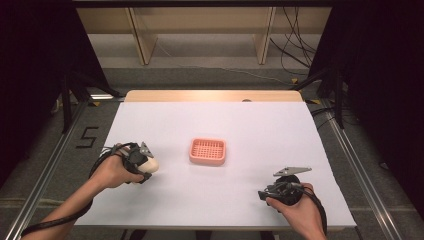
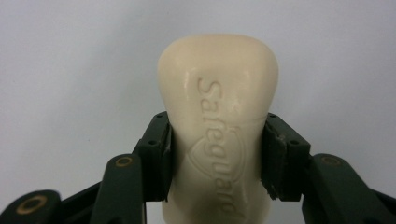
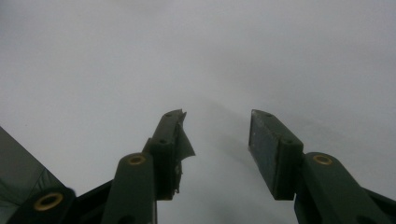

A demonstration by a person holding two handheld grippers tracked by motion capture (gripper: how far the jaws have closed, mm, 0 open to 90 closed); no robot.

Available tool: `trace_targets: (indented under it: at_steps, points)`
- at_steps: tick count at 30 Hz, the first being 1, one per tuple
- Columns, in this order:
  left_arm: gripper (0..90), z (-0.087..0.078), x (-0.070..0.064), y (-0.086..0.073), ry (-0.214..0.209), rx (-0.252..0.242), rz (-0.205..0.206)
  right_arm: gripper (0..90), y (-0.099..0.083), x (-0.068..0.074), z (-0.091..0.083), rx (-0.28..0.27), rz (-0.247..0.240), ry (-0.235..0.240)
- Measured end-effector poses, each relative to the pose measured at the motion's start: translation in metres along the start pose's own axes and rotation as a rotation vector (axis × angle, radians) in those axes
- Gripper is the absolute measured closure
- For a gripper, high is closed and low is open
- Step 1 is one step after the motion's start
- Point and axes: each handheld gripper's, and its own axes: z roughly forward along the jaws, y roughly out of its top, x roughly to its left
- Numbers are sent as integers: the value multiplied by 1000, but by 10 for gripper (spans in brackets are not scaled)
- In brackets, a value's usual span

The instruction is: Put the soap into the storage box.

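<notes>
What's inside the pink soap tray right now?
Nothing: the pink soap tray shows only its bare slotted floor. The soap bar is clamped in the left gripper, apart from it. Beneath the tray is hidden.

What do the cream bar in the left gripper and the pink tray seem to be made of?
Cream bar: probably solid soap, matte and waxy, with a brand name pressed into it. Pink tray: likely moulded plastic, smooth, with a slotted grid floor.

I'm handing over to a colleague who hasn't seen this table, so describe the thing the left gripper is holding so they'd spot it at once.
On the white table, look left of the pink slotted tray at its centre. There the left gripper is shut on a bar of soap, clamped by its sides. It is the one cream-coloured, rounded block, with "Safeguard" pressed into its face.
</notes>
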Motion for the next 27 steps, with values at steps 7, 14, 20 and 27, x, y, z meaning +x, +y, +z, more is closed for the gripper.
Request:
trace_targets:
  at_steps: [7,14,20,27]
  points:
    - [494,2,-3,7,8,3,34,556,-1,1,-1,-7,8,-53]
    - [494,4,-6,14,6,-9,55,556,-2,0,-1,-17,15,-59]
    - [494,2,-8,20,7,-6,74,555,-2,0,-3,-11,7,-62]
    - [494,1,-11,29,7,-20,110,555,-2,0,-6,6,18,-84]
